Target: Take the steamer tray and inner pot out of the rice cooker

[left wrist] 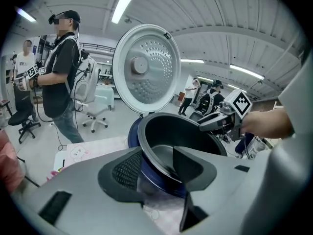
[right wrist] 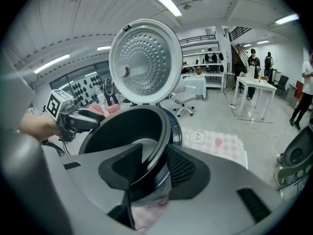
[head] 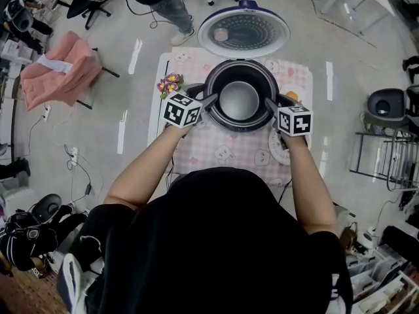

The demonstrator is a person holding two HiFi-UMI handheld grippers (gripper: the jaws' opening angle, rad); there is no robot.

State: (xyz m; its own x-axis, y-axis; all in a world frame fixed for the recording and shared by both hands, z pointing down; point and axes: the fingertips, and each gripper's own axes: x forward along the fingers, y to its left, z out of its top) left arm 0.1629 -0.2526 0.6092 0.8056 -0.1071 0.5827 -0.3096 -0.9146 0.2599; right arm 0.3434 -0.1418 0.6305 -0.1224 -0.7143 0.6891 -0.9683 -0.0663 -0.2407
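The rice cooker [head: 213,119] stands on the table with its lid [head: 243,31] raised. The dark inner pot [head: 239,100] sits in it, empty. My left gripper [head: 208,101] straddles the pot's left rim, my right gripper [head: 270,102] the right rim. In the left gripper view the left gripper [left wrist: 156,155] has one jaw outside the pot [left wrist: 171,136] and one inside, with a gap showing, so it is open. The right gripper [right wrist: 154,151] stands the same way over the pot [right wrist: 132,126], open. A white round perforated piece [head: 277,146], probably the steamer tray, lies on the table under my right hand.
A pink checked cloth [head: 222,152] covers the table, with a small flower bunch [head: 170,82] at its left edge. A pink-draped stand [head: 59,67] is to the left, a dark chair [head: 386,106] to the right. A person [left wrist: 61,72] stands beyond the table.
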